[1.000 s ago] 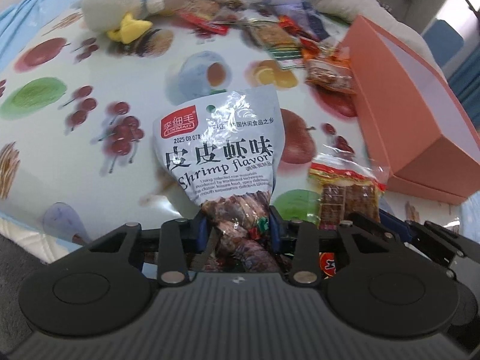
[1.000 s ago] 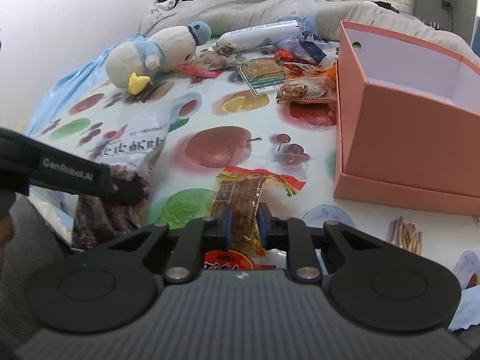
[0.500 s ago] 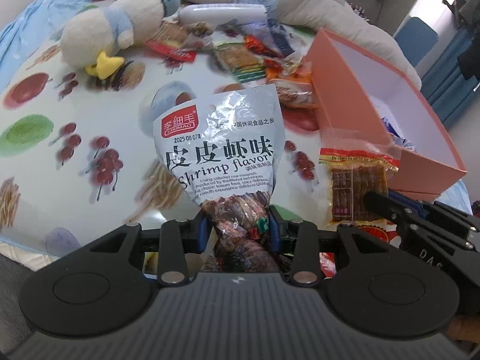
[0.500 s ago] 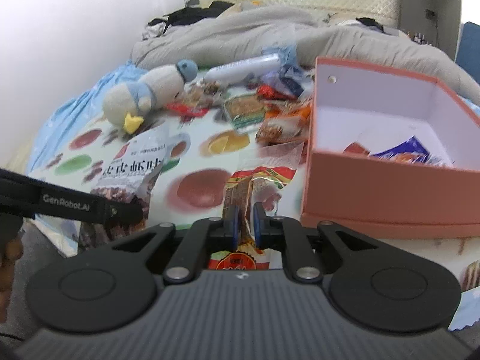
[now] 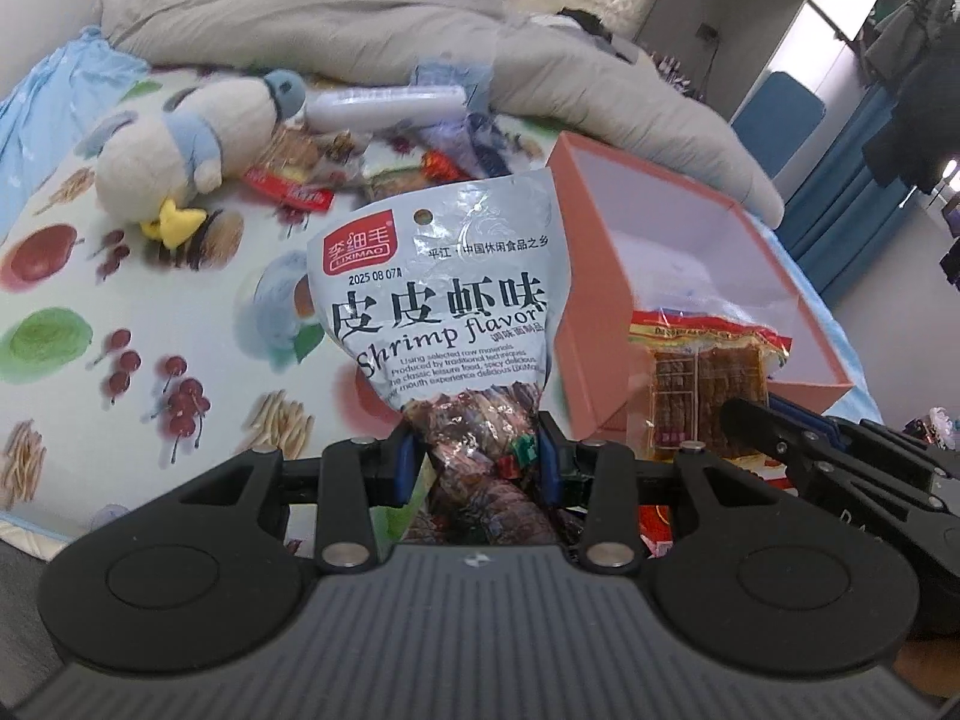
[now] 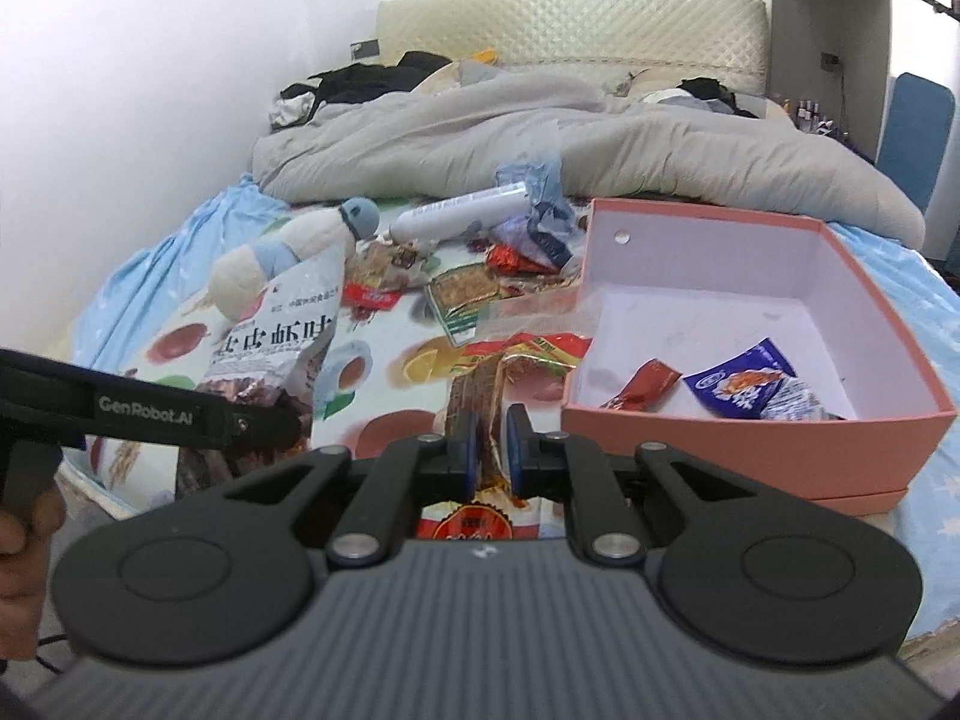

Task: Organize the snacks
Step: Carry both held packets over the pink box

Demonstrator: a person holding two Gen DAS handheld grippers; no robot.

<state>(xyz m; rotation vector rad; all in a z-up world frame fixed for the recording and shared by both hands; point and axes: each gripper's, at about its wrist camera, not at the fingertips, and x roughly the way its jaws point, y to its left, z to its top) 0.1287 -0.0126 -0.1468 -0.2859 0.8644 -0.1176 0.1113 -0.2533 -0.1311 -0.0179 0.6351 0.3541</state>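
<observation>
1. The left claw [image 5: 477, 456] pinches the silver shrimp-flavour bag [image 5: 441, 306] at its dark lower part; the bag stands upright between the blue pads, clear of the fruit-print sheet [image 5: 120, 276] on the bed.
2. The right claw [image 6: 493, 447], pressed nearly together, pinches the red-and-yellow snack packet [image 6: 516, 360] by its lower end. Its jaws have just been closing on that packet.
3. The packet's clear top edge hangs just beside the near left corner of the pink box [image 6: 750, 438], not over the rim.
4. The box sits open on the bed, its floor mostly bare; a blue wrapper [image 6: 741, 387] and a small red wrapper [image 6: 645, 381] lie near the front wall.
5. Left of the box, the sheet is open near the front and crowded farther back: a plush duck [image 5: 186, 150], a white tube [image 6: 462, 213] and loose snack packets [image 6: 468, 294] lie before the grey duvet [image 6: 540, 138].
</observation>
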